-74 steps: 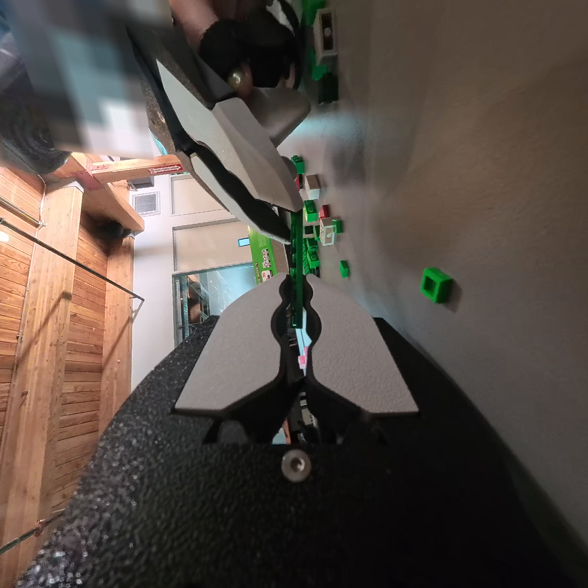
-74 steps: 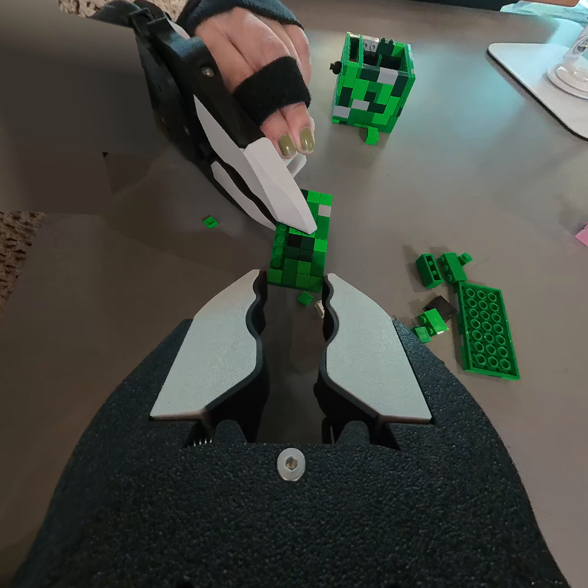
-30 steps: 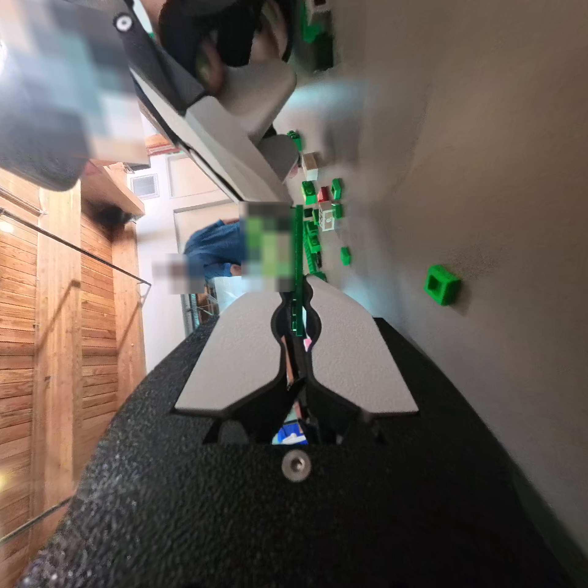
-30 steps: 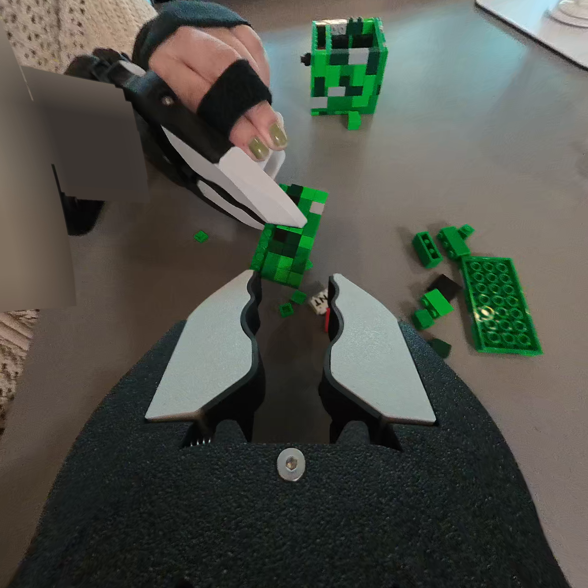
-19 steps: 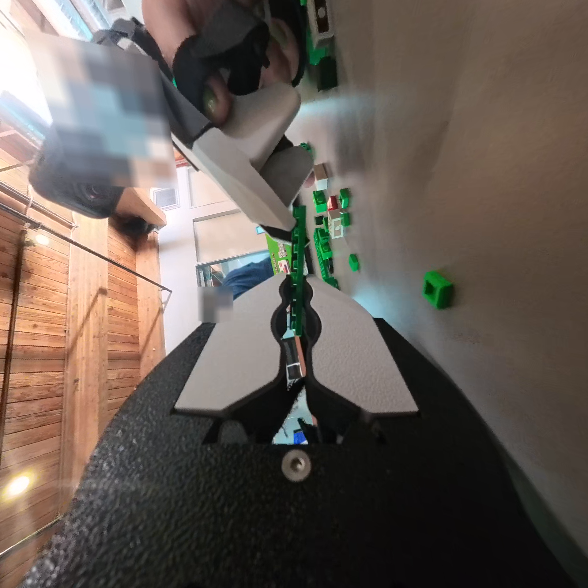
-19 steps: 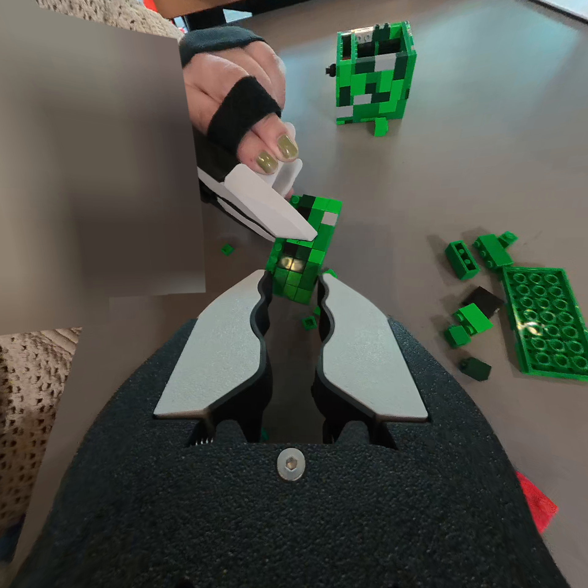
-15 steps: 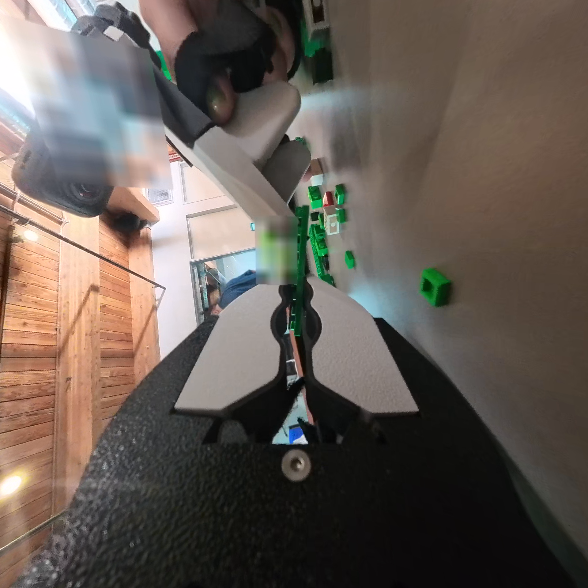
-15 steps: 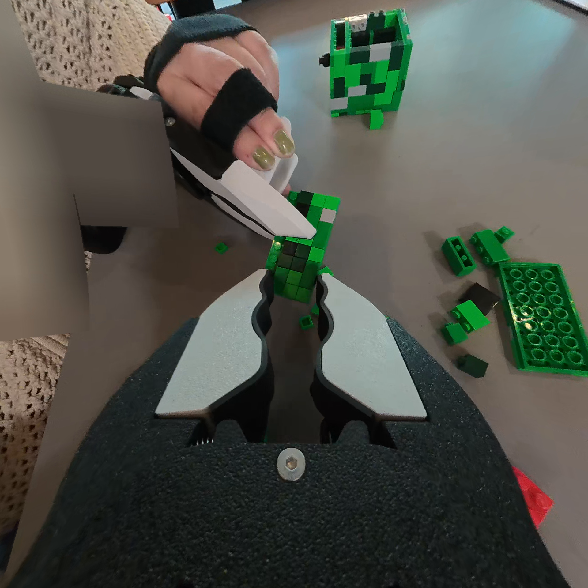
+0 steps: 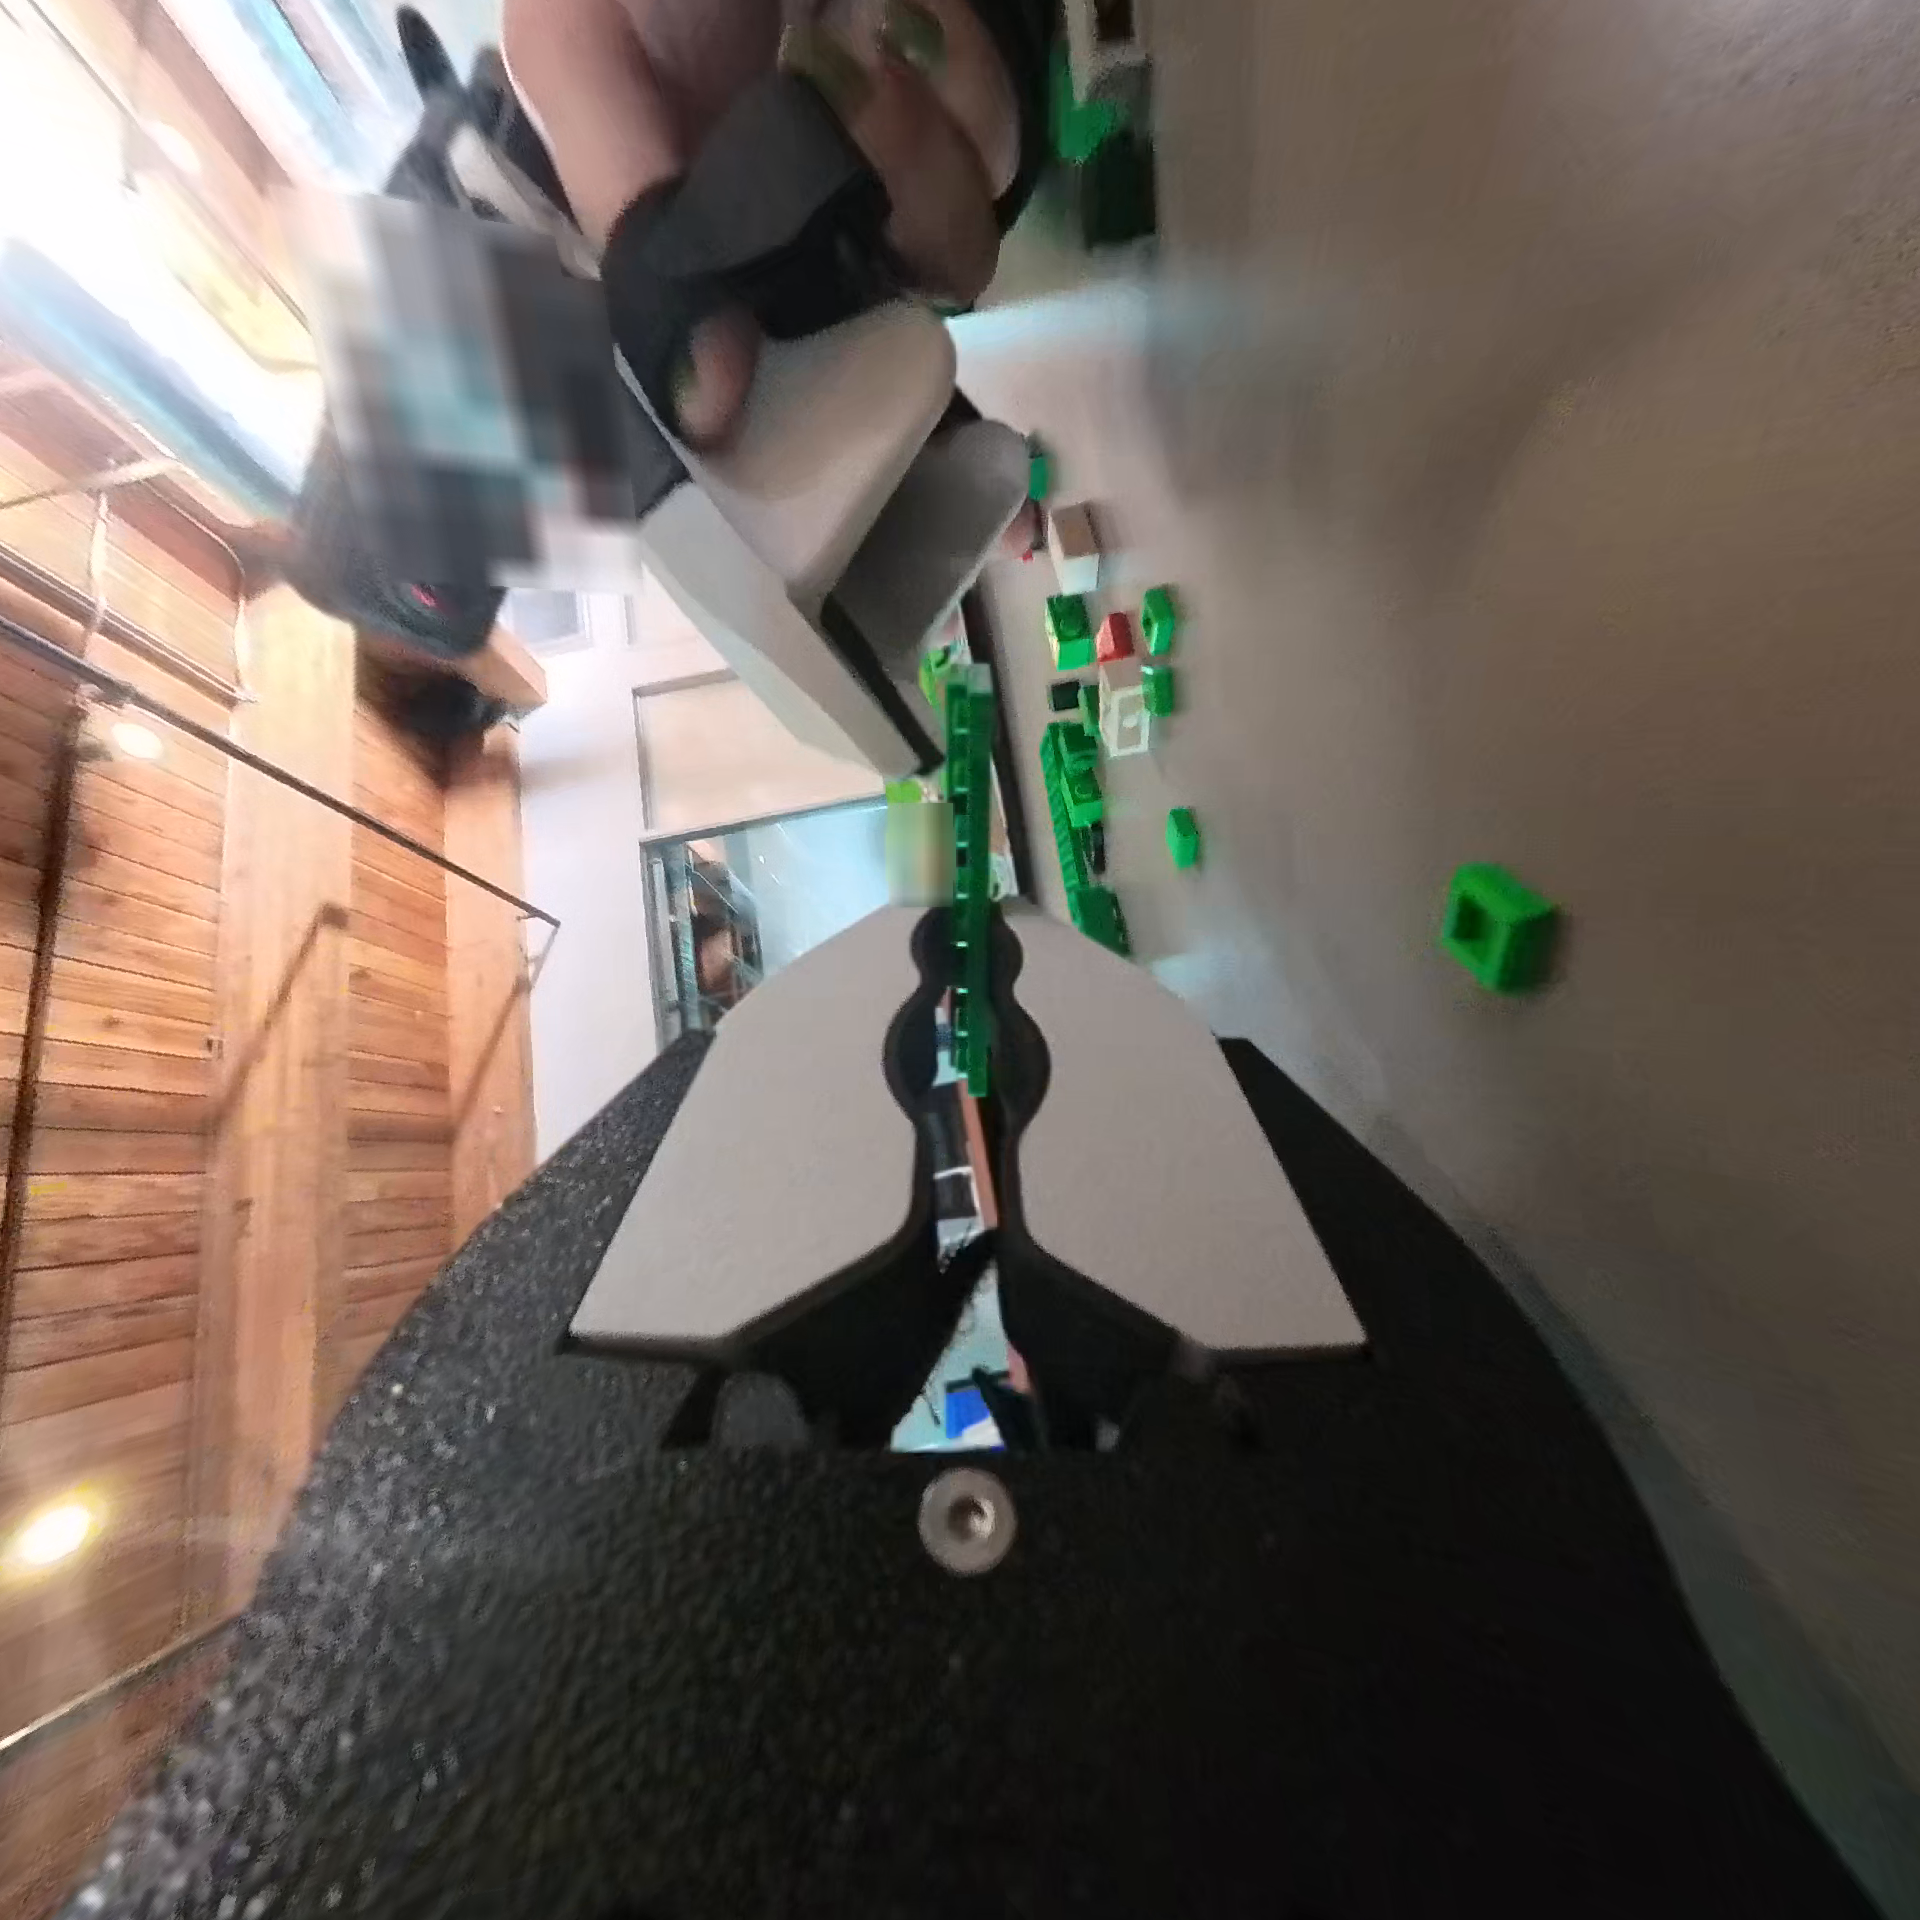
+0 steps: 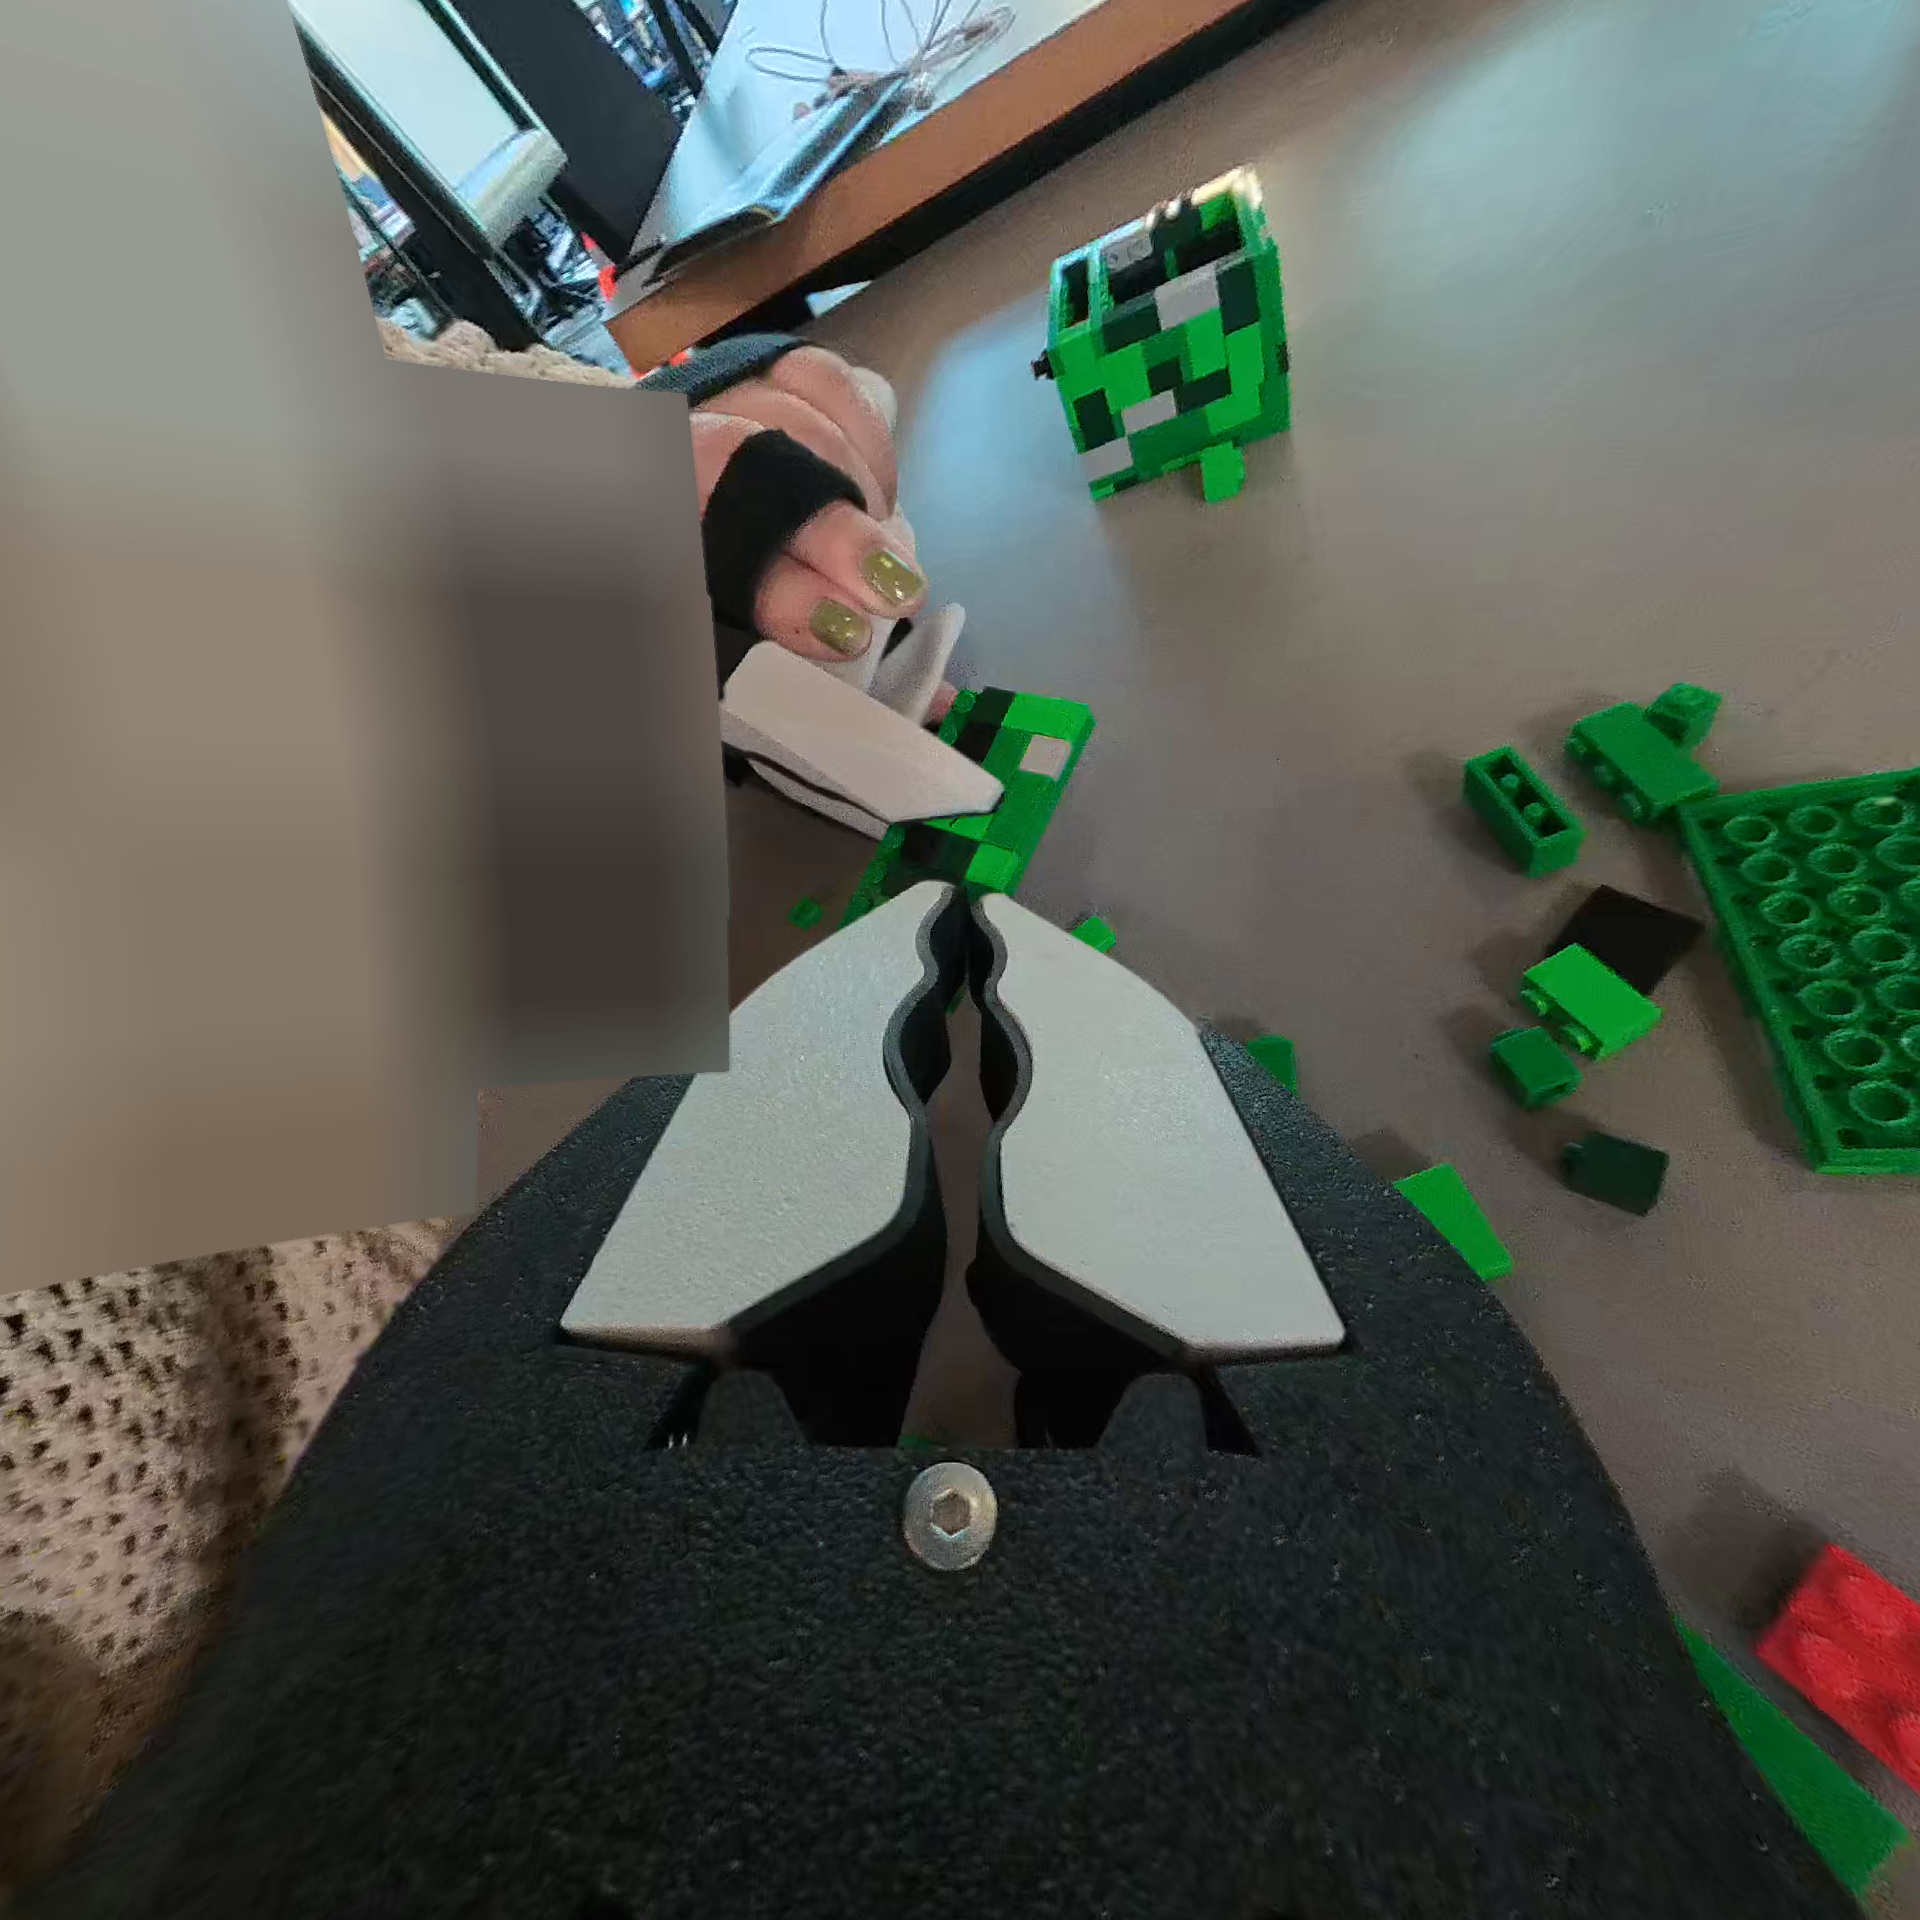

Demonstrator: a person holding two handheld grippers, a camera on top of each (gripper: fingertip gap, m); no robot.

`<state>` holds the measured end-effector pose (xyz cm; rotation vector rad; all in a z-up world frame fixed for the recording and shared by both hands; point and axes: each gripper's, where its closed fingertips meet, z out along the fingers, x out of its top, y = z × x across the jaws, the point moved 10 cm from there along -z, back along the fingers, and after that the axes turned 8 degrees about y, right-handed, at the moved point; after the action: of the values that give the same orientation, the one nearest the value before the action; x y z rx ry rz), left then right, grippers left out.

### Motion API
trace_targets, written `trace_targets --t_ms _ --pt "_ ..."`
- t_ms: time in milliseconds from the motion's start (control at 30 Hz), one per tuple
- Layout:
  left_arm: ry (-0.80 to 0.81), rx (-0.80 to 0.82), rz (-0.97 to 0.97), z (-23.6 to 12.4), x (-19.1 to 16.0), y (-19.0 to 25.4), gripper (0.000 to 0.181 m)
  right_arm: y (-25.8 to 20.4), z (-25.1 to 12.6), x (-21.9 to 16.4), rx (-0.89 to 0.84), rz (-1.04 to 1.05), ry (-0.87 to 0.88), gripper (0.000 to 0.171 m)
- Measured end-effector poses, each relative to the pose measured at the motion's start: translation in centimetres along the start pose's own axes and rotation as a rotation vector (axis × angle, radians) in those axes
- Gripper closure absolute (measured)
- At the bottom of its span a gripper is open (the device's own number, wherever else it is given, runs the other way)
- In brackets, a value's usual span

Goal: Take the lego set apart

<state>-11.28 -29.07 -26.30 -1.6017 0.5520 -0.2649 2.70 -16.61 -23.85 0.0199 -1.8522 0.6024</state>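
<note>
Right gripper (image 10: 961, 914): fingers drawn nearly together on the lower edge of a flat green lego panel (image 10: 1003, 790), though whether they truly pinch it cannot be told. Left gripper (image 9: 971, 935): clamped on that same panel edge-on, held clear of the grey table (image 10: 1455, 582). Beyond the panel to the right lie loose bricks – one large studded green plate (image 10: 1839, 966), one black tile (image 10: 1626, 935), about five small green bricks around them, one red piece (image 10: 1860, 1652) nearest the camera. Farthest off stands one hollow green block tower (image 10: 1174, 343).
</note>
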Motion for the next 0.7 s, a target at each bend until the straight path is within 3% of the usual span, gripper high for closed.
trace_targets --t_ms 167,300,500,700 --pt "0.074 0.022 -0.216 -0.2 -0.7 -0.5 0.176 -0.4 -0.5 0.4 -0.069 -0.179 0.071 0.136" --pt "0.299 0.016 -0.490 -0.9 -1.3 -1.2 0.176 -1.4 -0.6 0.4 -0.003 -0.332 0.132 0.133" --pt "0.463 -0.042 -0.775 -1.1 -2.3 -1.8 0.176 -3.6 -0.7 0.8 0.064 -0.524 0.251 0.135" --pt "0.614 -0.088 -1.081 -1.2 -3.9 -2.5 0.176 -3.9 0.4 0.0 0.033 -0.647 0.143 0.133"
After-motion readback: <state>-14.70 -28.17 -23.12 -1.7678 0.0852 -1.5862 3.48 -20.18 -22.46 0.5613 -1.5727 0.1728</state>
